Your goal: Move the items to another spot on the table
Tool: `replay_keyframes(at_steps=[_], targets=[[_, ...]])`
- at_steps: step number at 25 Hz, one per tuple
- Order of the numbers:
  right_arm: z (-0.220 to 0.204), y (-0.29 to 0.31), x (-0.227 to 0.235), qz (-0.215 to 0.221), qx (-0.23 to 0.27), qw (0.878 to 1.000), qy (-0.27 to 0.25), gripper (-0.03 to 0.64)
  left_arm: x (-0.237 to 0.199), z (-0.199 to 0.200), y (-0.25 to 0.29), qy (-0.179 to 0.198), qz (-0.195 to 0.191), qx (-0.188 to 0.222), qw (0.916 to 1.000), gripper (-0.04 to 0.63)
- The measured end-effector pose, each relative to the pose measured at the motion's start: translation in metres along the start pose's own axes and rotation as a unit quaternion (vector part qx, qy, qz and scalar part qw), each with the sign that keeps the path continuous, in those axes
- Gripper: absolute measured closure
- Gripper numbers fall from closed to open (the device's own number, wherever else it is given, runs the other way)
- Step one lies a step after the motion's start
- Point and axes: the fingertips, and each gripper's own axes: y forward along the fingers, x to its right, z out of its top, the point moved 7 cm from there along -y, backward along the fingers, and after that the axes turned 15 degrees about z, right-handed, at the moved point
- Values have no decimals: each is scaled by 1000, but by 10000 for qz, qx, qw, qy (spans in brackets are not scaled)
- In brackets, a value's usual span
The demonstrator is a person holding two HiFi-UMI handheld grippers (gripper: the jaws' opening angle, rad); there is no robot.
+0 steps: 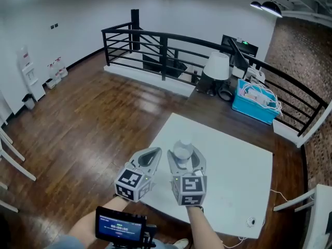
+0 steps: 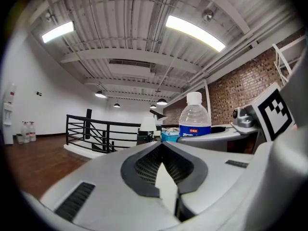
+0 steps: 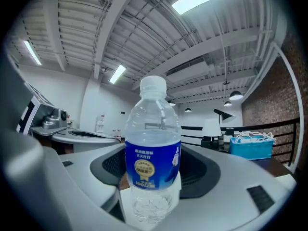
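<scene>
A clear water bottle (image 1: 182,150) with a white cap and a blue label stands upright between the jaws of my right gripper (image 1: 184,156), over the near left part of the white table (image 1: 233,180). In the right gripper view the bottle (image 3: 153,129) fills the middle, and the dark pads of the right gripper (image 3: 153,165) close on its lower half. My left gripper (image 1: 150,153) hangs just left of it, jaws together and empty. From the left gripper (image 2: 162,147) the bottle (image 2: 195,117) shows to the right. Whether the bottle's base touches the table is hidden.
A small round object (image 1: 251,222) lies near the table's front right corner. Behind the table, a dark desk carries a white lamp (image 1: 217,66) and a blue basket of cables (image 1: 254,100). A black railing (image 1: 155,45) runs along the back.
</scene>
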Motion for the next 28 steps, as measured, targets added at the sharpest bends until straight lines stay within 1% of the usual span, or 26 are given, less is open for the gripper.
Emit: replay_keyframes(at_steps=[5,10,14,22,28], targets=[[-5,37,-23,133,-43,9999,100,328,-40,-10,-2,-6,78,-136,9999,586],[-15,64,-38,162,-98,9995,234,328,-64,-17,-2,39,35,-226,9997,586],[-21,80,-50,267,-80,9993,241,328,-81,-24,-3,35,68,-274,9996,586],[-32,103,-66,396,-73,9989,246,328,-102,-35,-6,13,137,-286,9995,586],[-64,115,-70,375,-121,9987,321,328,-109,-56,-6,15,136,-379,9992,586]])
